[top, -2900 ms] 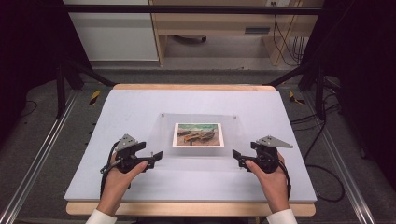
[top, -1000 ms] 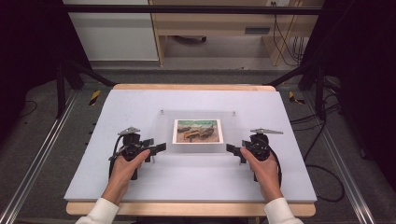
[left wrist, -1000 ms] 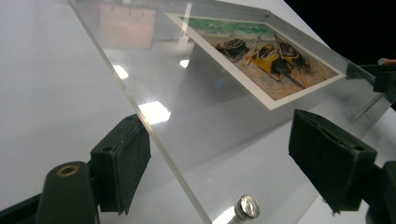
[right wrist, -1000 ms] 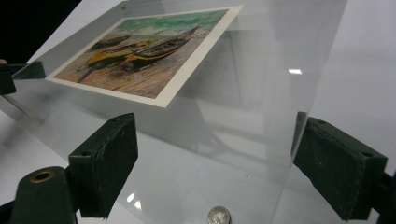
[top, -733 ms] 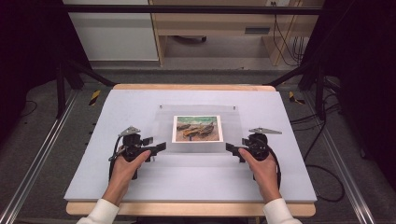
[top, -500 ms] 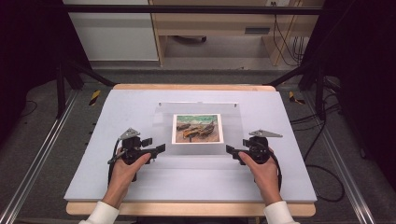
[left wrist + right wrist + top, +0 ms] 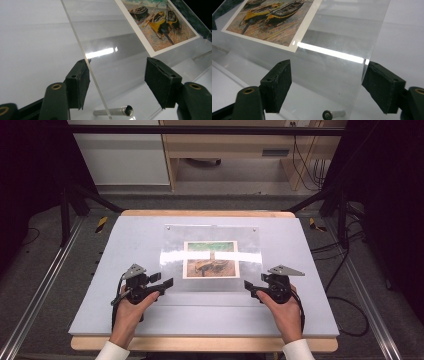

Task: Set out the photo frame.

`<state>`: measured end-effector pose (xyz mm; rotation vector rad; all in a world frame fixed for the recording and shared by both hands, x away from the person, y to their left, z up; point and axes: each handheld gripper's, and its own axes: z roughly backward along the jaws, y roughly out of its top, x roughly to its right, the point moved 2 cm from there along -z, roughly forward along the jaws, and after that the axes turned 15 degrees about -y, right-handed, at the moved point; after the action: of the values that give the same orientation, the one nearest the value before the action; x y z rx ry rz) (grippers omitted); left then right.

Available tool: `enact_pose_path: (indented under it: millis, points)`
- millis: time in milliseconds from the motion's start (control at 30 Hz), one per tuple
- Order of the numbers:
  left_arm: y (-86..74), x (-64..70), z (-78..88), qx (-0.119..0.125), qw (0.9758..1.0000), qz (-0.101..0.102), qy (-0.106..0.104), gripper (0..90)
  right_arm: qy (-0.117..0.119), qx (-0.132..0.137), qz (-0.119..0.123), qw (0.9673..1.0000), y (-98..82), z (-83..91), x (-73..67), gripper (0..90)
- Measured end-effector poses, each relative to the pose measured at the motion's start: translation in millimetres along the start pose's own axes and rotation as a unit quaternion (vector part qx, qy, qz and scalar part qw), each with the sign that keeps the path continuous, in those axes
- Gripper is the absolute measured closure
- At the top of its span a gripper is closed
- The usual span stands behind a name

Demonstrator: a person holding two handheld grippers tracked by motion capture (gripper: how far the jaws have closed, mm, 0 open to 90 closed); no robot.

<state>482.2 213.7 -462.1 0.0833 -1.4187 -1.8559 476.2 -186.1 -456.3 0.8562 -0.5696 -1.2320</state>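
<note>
1. Seen from the high view: clear panel with the boat picture mid-table, tilted, glare band across it
2. Left gripper at the panel's 7 o'clock corner – jaws spread but just been closing, panel edge between them, one pad grazing it, the other apart; not yet a pinch
3. Right gripper at the 5 o'clock corner – jaws likewise spread and just been closing, panel's side edge between the pads, no squeeze yet
4. To do it well: close both sides evenly, pads flat on the bare margin, clear of the picture and of the metal pin below the corner; judged risk is a slip or a twist if one side bites first
5. Keep both hands level once gripped, so the sheet does not flex
6. Against the frame about three seconds back: panel then flat and smaller-looking, grippers at 3 and 9 o'clock of it; now at the near corners, panel raised and reaching farther toward 12 o'clock
</note>
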Motion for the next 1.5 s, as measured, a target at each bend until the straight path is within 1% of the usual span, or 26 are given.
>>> enact_pose_path:
  millis: [33,133,167,233,267,300,367,500,600,667,800,867,1067,1167,1200,1233,1333,1500]
  points:
    - [-0.9,1.1,1.4,-0.001,1.0000,-0.002,0.000,38.0,-0.002,0.003,0.003,1.0000,-1.0,1.3,0.4,27.3]
    - [-2.1,3.5,3.5,-0.004,1.0000,-0.007,0.003,39.7,-0.006,0.004,0.004,1.0000,-3.9,6.0,-1.1,29.3]
    - [-2.8,5.0,4.3,-0.004,0.9999,-0.008,0.006,39.8,-0.007,0.006,0.008,0.9999,-4.4,6.7,-1.0,30.1]
    - [-4.0,8.2,5.1,-0.007,0.9998,-0.016,0.012,39.9,-0.012,0.001,0.006,0.9999,-5.5,10.1,-2.5,31.6]
    - [-4.5,9.5,6.0,-0.009,0.9997,-0.019,0.013,40.0,-0.012,0.002,0.009,0.9999,-5.9,11.2,-2.7,32.4]
    - [-4.8,9.9,6.9,-0.010,0.9997,-0.020,0.013,40.4,-0.014,0.004,0.014,0.9998,-6.6,12.6,-2.4,33.6]
    - [-5.8,10.5,8.2,-0.008,0.9997,-0.017,0.013,42.0,-0.016,0.004,0.013,0.9998,-7.7,14.5,-2.7,35.1]
    - [-7.3,12.1,11.1,-0.010,0.9997,-0.020,0.013,44.4,-0.018,0.007,0.018,0.9997,-10.4,18.1,-3.3,37.5]
    - [-8.3,13.7,12.1,-0.011,0.9995,-0.024,0.015,45.5,-0.020,0.007,0.020,0.9996,-12.0,20.5,-3.3,39.0]
    - [-8.2,14.6,12.8,-0.017,0.9993,-0.029,0.017,45.5,-0.020,0.008,0.022,0.9995,-12.4,21.1,-3.7,39.1]
    - [-8.9,16.4,13.1,-0.019,0.9990,-0.034,0.021,45.5,-0.024,0.009,0.029,0.9993,-13.8,22.8,-4.1,40.4]
    - [-9.6,17.8,14.0,-0.022,0.9988,-0.038,0.023,45.9,-0.024,0.008,0.025,0.9994,-15.0,24.7,-4.7,41.7]
    - [-12.6,20.3,17.8,-0.021,0.9987,-0.038,0.025,49.4,-0.029,0.011,0.035,0.9989,-18.0,28.5,-4.4,45.6]
    - [-14.4,21.8,19.7,-0.021,0.9987,-0.038,0.027,51.4,-0.032,0.010,0.035,0.9988,-19.8,31.1,-5.1,47.5]
    - [-14.8,22.2,20.3,-0.023,0.9986,-0.039,0.027,52.1,-0.035,0.010,0.033,0.9988,-20.9,32.4,-6.3,48.2]
    - [-15.7,22.9,21.2,-0.023,0.9986,-0.040,0.028,52.8,-0.038,0.012,0.037,0.9985,-21.6,32.8,-6.4,48.6]
    - [-17.8,24.2,23.8,-0.023,0.9986,-0.038,0.027,55.7,-0.044,0.013,0.039,0.9982,-24.6,35.9,-7.8,51.3]
    - [-19.5,26.4,24.9,-0.025,0.9984,-0.040,0.032,56.9,-0.050,0.013,0.045,0.9976,-26.5,38.3,-8.7,53.0]
